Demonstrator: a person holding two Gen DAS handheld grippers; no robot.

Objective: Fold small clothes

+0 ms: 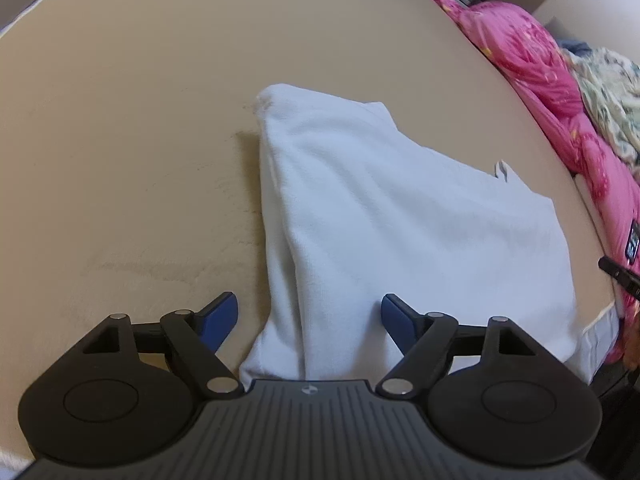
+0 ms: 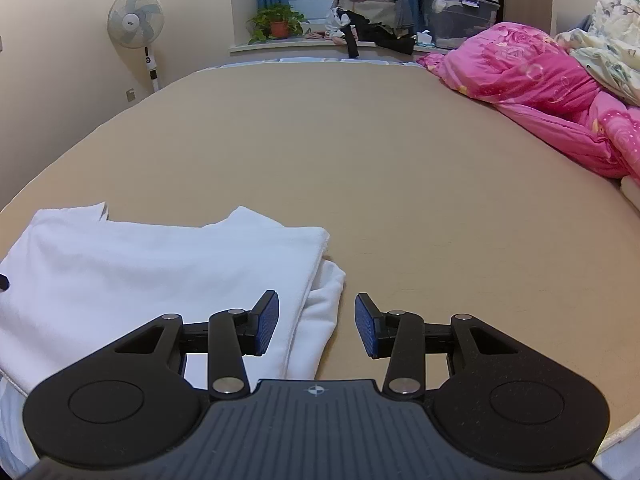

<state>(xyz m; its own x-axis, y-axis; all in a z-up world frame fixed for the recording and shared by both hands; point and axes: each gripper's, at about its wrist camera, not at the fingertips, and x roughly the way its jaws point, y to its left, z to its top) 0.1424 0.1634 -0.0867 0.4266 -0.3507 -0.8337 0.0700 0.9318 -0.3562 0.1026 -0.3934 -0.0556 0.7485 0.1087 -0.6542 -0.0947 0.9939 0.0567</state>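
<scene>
A white garment [image 1: 400,232], already folded into a rough rectangle with doubled layers along its edges, lies flat on the tan bed [image 1: 120,140], close to the near edge and well apart from the bedding at the far side. The left gripper [image 1: 310,320] hangs over the garment's near left edge with its blue pads spread wide; the folded edge sits between them, but neither pad presses on it. The right gripper [image 2: 316,324] hovers over the garment's right edge, its jaws partly apart and gripping nothing, one pad above the cloth and the other above bare sheet. A pink quilt [image 2: 540,92] is bunched along the bed's right side, with a pale flowered blanket [image 2: 612,44] beyond it. Past the far edge stand a fan [image 2: 136,20], a potted plant [image 2: 276,22], a heap of clothes [image 2: 372,8] and a plastic storage box [image 2: 460,12] on the window ledge.
</scene>
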